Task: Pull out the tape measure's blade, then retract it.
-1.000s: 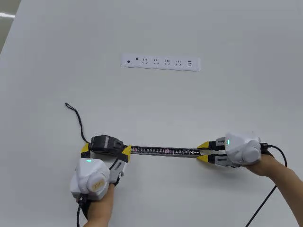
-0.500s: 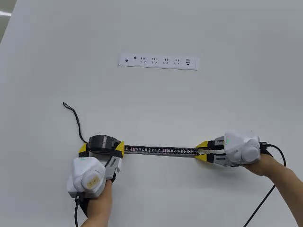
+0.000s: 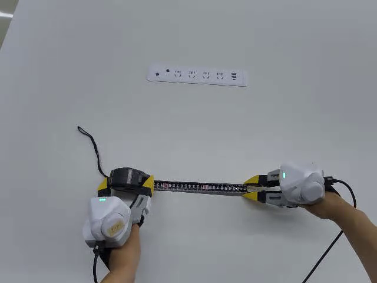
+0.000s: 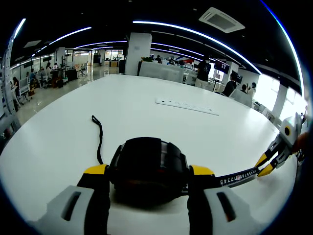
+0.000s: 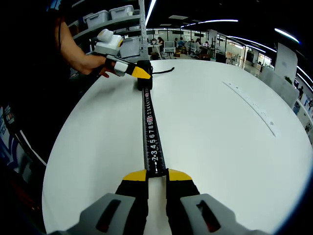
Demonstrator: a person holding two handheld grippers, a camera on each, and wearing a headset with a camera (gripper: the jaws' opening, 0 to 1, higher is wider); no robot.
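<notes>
A black tape measure case (image 3: 125, 177) (image 4: 148, 165) lies on the white table, with my left gripper (image 3: 125, 185) (image 4: 148, 170) shut on it from the near side. Its black blade (image 3: 200, 188) (image 5: 151, 135) runs out to the right, flat along the table, with white numerals showing. My right gripper (image 3: 253, 188) (image 5: 156, 172) is shut on the blade's end. In the right gripper view the case (image 5: 145, 79) sits far off with the left gripper (image 5: 128, 70) on it. A black wrist strap (image 3: 92, 148) (image 4: 98, 137) trails from the case toward the far left.
A white power strip (image 3: 197, 76) (image 4: 186, 105) (image 5: 250, 105) lies further back on the table. Cables run from both grippers toward the near edge. In the gripper views, people, desks and shelves stand beyond the table.
The left gripper and case have shifted slightly left, so a little more blade shows. The right gripper has stayed put on the blade's end.
</notes>
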